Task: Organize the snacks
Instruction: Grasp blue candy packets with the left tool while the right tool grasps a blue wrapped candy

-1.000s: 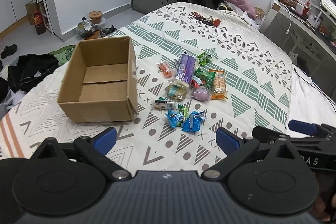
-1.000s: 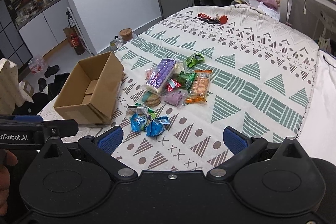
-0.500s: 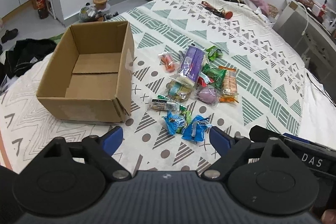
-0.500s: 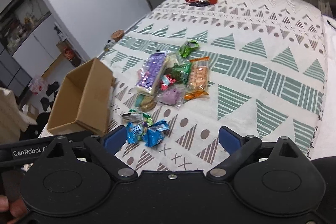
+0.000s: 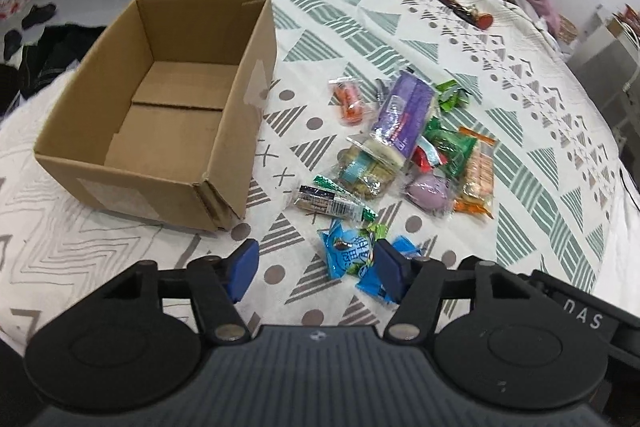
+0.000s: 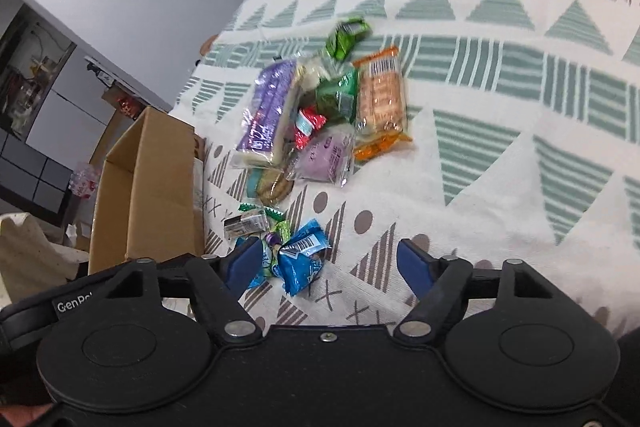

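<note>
**Both grippers wide apart above the snack pile, box empty**

Here's the cardboard box (image 5: 168, 115), open top up, its long axis running away from the left camera toward the far edge of the bed, nothing inside it. Just to its right, the snacks lie scattered in a loose heap on the patterned bedspread (image 5: 520, 163). The purple packet (image 5: 404, 115) lies lengthwise, pointing away and slightly right, roughly parallel to the box. The orange cracker pack (image 5: 476, 175) lies the same way at the heap's right edge. Nearest, the blue wrapped candies (image 5: 348, 255) sit crumpled.

The left gripper (image 5: 316, 267) hangs over those blue candies, jaws spread, grasping nothing. The right gripper (image 6: 328, 263) is likewise spread wide and empty, with a blue candy (image 6: 300, 263) between its fingers in view; whether they touch it, I cannot tell.

Beyond the bed: white walls, a grey door, dark clothes hanging, clutter on the floor.
</note>
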Demonstrator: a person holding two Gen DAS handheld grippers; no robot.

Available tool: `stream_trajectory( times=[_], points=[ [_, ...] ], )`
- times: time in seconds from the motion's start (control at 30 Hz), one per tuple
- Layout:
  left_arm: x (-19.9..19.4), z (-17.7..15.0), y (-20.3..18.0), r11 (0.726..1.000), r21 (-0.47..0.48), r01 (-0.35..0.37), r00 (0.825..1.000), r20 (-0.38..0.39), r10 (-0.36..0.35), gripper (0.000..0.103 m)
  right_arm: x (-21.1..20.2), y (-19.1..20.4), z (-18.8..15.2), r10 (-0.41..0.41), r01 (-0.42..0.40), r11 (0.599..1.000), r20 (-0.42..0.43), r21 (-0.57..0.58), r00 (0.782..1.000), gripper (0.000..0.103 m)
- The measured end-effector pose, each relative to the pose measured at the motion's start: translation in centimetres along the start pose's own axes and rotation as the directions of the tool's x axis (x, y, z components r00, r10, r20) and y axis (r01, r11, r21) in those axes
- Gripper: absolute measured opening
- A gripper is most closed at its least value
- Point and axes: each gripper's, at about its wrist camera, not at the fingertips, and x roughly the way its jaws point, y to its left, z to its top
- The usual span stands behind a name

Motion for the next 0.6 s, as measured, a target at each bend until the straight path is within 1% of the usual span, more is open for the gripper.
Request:
stream_trajectory(
  times=[0.1, 0.2, 0.23, 0.33, 0.43, 0.57, 0.6],
  points=[
    [1.1, 0.3, 0.1, 0.999, -0.036, -0.010, 1.000, -0.014, 0.009, 0.060, 1.4, -0.7, 0.5, 0.028, -0.026, 0.998, -0.042, 0.058, 0.999, 0.070],
    [2.3, 0.5, 0.1, 0.998, -0.068, -0.009, 1.000, -0.030, 0.007, 0.058, 2.1, -1.5, 0.8, 0.064, -0.056, 0.991, -0.065, 0.121, 0.996, 0.068],
    [2.6, 0.5, 0.0, 0.997, -0.076, -0.009, 0.999, -0.034, 0.006, 0.058, 2.2, -1.7, 0.9, 0.075, -0.065, 0.988, -0.070, 0.137, 0.995, 0.066],
    [3.9, 0.6, 0.0, 0.993, -0.119, -0.015, 0.998, -0.057, 0.008, 0.057, 3.1, -2.3, 1.0, 0.122, -0.102, 0.976, -0.095, 0.192, 0.988, 0.057],
    [5.2, 0.6, -0.1, 0.987, -0.160, -0.016, 0.997, -0.075, 0.004, 0.056, 4.0, -2.6, 1.2, 0.133, -0.104, 0.968, -0.115, 0.228, 0.984, 0.053],
    [6.6, 0.5, -0.2, 0.978, -0.210, -0.016, 0.996, -0.091, -0.003, 0.055, 4.5, -3.0, 1.3, 0.148, -0.113, 0.961, -0.123, 0.252, 0.981, 0.053],
    [6.9, 0.5, -0.3, 0.975, -0.222, -0.011, 0.996, -0.091, -0.009, 0.053, 4.6, -3.1, 1.3, 0.153, -0.117, 0.960, -0.126, 0.254, 0.980, 0.053]
  ],
)
